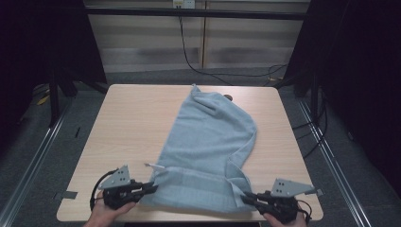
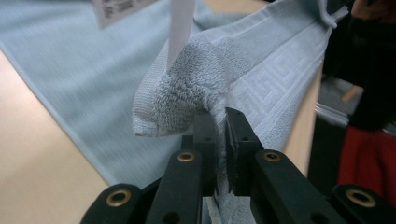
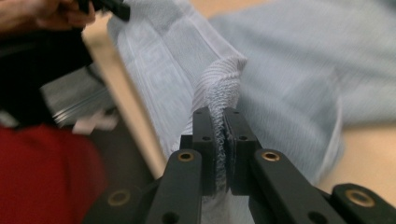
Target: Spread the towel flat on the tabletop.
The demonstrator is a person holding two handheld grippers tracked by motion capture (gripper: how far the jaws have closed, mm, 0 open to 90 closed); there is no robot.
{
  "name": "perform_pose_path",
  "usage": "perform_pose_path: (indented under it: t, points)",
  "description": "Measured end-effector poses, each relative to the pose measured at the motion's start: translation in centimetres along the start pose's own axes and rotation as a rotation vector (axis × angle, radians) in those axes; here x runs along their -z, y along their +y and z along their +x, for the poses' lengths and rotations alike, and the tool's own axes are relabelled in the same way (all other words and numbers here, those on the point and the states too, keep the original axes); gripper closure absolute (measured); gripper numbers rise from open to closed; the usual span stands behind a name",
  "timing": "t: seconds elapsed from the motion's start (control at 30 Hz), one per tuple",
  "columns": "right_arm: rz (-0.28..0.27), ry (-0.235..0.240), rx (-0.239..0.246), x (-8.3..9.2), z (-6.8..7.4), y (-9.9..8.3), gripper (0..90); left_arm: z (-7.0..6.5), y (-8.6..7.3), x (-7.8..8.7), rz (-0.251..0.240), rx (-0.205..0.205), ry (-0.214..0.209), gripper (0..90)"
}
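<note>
A pale blue towel (image 1: 208,142) lies rumpled on the wooden table (image 1: 132,123), running from the far middle to the near edge. My left gripper (image 1: 152,187) is shut on the towel's near left corner, and the terry cloth (image 2: 187,93) bunches up between its jaws beside a white label (image 2: 180,28). At the near right, my right gripper (image 1: 246,198) is shut on the other near corner, whose folded edge (image 3: 219,88) stands pinched between the jaws. The woven border band (image 2: 275,65) stretches between the two grippers along the table's near edge.
A small dark object (image 1: 228,98) sits on the table by the towel's far end. Black frame posts (image 1: 54,90) stand beside the table on both sides, and cables (image 1: 189,56) run across the floor behind it. Bare tabletop lies left of the towel.
</note>
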State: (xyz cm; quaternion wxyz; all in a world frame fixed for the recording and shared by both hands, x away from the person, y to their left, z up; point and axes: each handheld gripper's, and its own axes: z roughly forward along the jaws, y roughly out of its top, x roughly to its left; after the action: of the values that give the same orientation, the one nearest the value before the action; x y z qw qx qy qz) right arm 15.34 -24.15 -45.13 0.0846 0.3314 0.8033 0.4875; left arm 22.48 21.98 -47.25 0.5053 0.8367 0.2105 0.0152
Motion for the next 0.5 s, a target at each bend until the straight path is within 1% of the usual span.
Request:
perform_pose_path:
  t: [0.03, 0.07, 0.1, 0.13, 0.17, 0.2, 0.23, 0.27, 0.3, 0.33, 0.4, 0.43, 0.47, 0.5]
  points:
    - [0.028, 0.006, 0.001, 0.1, 0.4, -0.7, 83.1, -0.3, -0.6, 0.1, 0.018, 0.006, -0.022, 84.2]
    - [0.053, 0.03, -0.007, 0.1, 0.7, -1.4, 79.6, -0.8, -1.1, 0.2, 0.036, 0.001, -0.023, 83.9]
    - [0.076, 0.056, -0.009, 0.3, 1.0, -1.9, 76.4, -1.2, -1.4, 0.4, 0.044, 0.0, -0.038, 83.6]
    - [0.09, 0.061, -0.005, 0.5, 1.2, -2.2, 73.8, -1.5, -1.5, 0.7, 0.047, -0.005, -0.053, 82.6]
    - [0.095, 0.079, -0.003, 0.7, 1.4, -2.2, 72.2, -1.8, -1.5, 1.2, 0.029, -0.009, -0.054, 80.8]
    - [0.085, 0.098, -0.009, 1.2, 1.4, -2.0, 70.0, -1.9, -1.5, 1.6, 0.007, 0.0, -0.067, 79.3]
    - [0.073, 0.102, -0.016, 1.5, 1.3, -1.8, 67.4, -2.0, -1.5, 2.1, -0.019, 0.006, -0.08, 78.5]
    - [0.059, 0.103, -0.028, 1.9, 1.1, -1.5, 66.2, -2.0, -1.4, 2.7, -0.039, 0.001, -0.068, 77.8]
    - [0.044, 0.101, -0.034, 2.2, 0.8, -1.1, 64.9, -1.9, -1.4, 3.2, -0.06, 0.012, -0.056, 76.3]
    - [0.036, 0.088, -0.038, 2.4, 0.6, -0.8, 63.7, -1.6, -1.3, 3.5, -0.087, 0.036, -0.06, 75.2]
    - [0.028, 0.055, -0.039, 2.4, 0.1, -0.3, 62.3, -0.6, -1.0, 4.1, -0.121, 0.066, -0.03, 70.0]
    - [0.02, 0.041, -0.039, 2.2, -0.2, -0.1, 61.5, -0.3, -0.8, 4.3, -0.13, 0.066, -0.038, 69.6]
    - [0.015, 0.027, -0.042, 2.0, -0.4, 0.1, 61.4, 0.3, -0.5, 4.4, -0.134, 0.058, -0.011, 69.2]
    - [0.008, 0.004, -0.044, 1.6, -0.9, 0.3, 60.7, 0.6, -0.2, 4.3, -0.135, 0.058, 0.007, 68.8]
